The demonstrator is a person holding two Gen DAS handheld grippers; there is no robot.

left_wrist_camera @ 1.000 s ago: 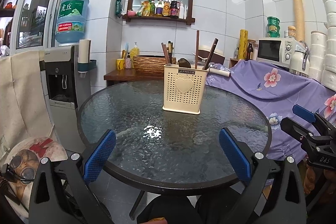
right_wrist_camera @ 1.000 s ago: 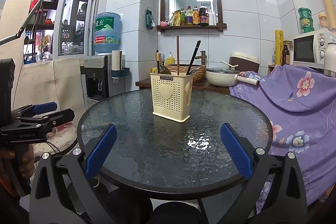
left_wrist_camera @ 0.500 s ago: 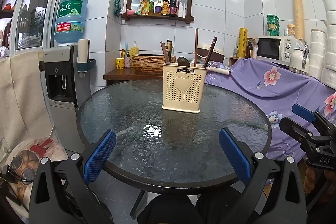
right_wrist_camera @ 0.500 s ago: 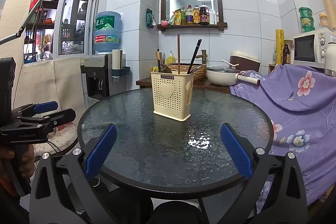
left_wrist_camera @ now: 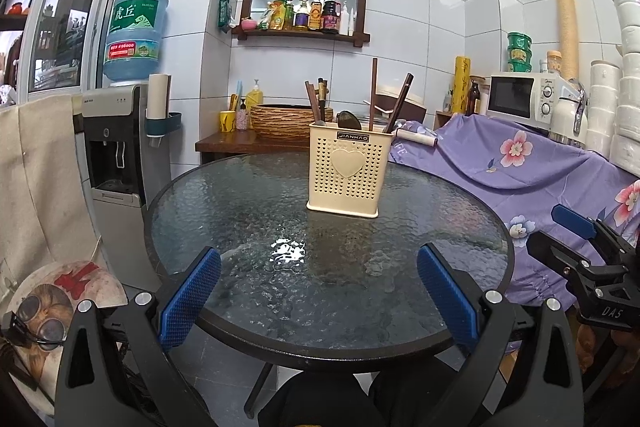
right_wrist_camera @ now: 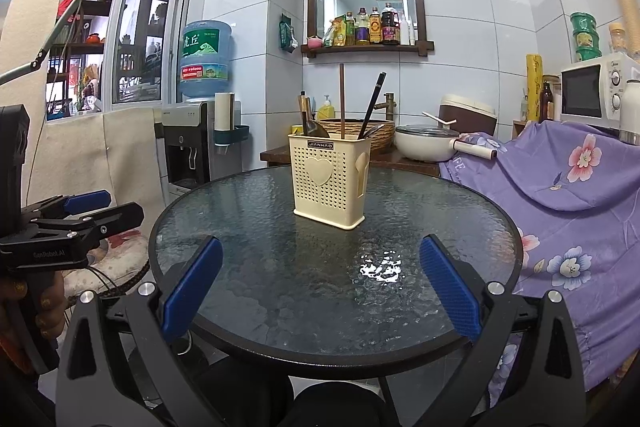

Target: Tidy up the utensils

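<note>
Round glass table (left_wrist_camera: 224, 211) fills most of my view, bare except for the cream utensil caddy (left_wrist_camera: 347, 169) near its middle, w/ chopsticks (left_wrist_camera: 373, 93) and spoons standing upright inside so handles stay reachable. My left gripper (left_wrist_camera: 318, 301) and right gripper (right_wrist_camera: 320, 301) both hang at the near edge, jaws spread wide, holding nothing, prob. ready for a reach to the caddy.

The lower parts of the chopsticks (left_wrist_camera: 373, 91) and spoons (right_wrist_camera: 314, 129) are hidden inside the cream holder (left_wrist_camera: 347, 172), so their compartments cannot be told. Labels on the shelf bottles (left_wrist_camera: 320, 14) are too small to read. The desk (right_wrist_camera: 280, 267) legs are hidden by its top and by both grippers' bodies.
</note>
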